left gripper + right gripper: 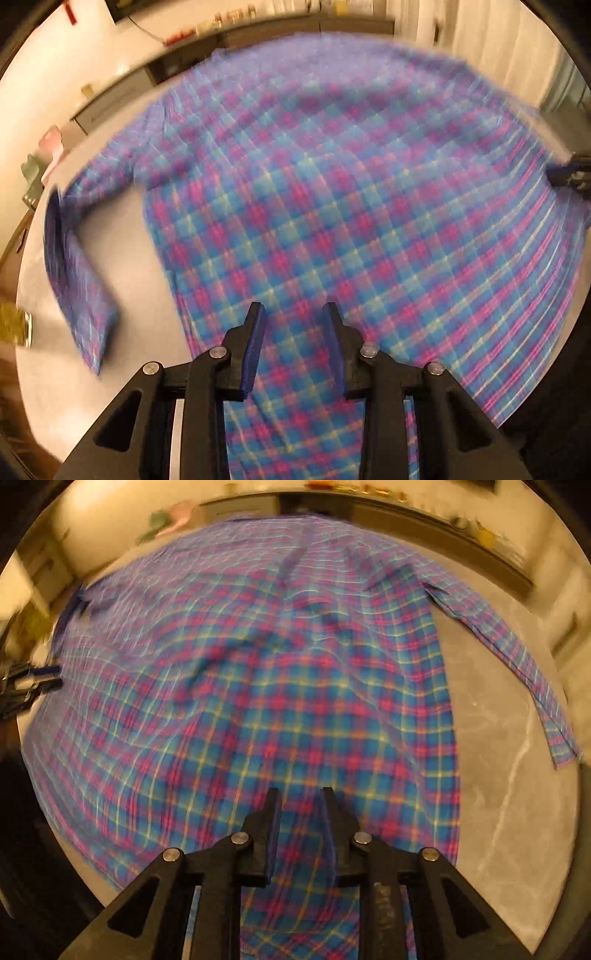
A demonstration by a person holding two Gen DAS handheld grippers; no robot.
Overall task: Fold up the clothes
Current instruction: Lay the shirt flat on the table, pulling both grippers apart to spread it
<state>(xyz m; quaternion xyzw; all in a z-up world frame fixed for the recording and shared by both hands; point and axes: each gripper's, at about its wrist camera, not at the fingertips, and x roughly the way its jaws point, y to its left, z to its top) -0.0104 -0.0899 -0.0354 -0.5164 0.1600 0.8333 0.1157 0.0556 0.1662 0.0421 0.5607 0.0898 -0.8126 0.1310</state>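
Here, plaid shirt spread over grey marble table, one sleeve bent at left, other sleeve stretched right. Left gripper and right gripper fingers apart, hem cloth between. Cluttered counter behind.

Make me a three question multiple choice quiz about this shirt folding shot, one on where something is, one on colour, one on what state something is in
1. Where does the plaid shirt lie?
A. Spread on the grey table
B. On a hanger
C. Inside a basket

2. Which colours are in the shirt's check?
A. Black and white
B. Blue and pink with pale yellow lines
C. Plain green

3. How is the sleeve seen in the left wrist view?
A. Rolled into a ball
B. Tucked under the body
C. Out to the side and bent toward the hem

Answers: 1 A, fabric lies across the tabletop. 2 B, the checks show those colours in both views. 3 C, it bends at the elbow beside the body.
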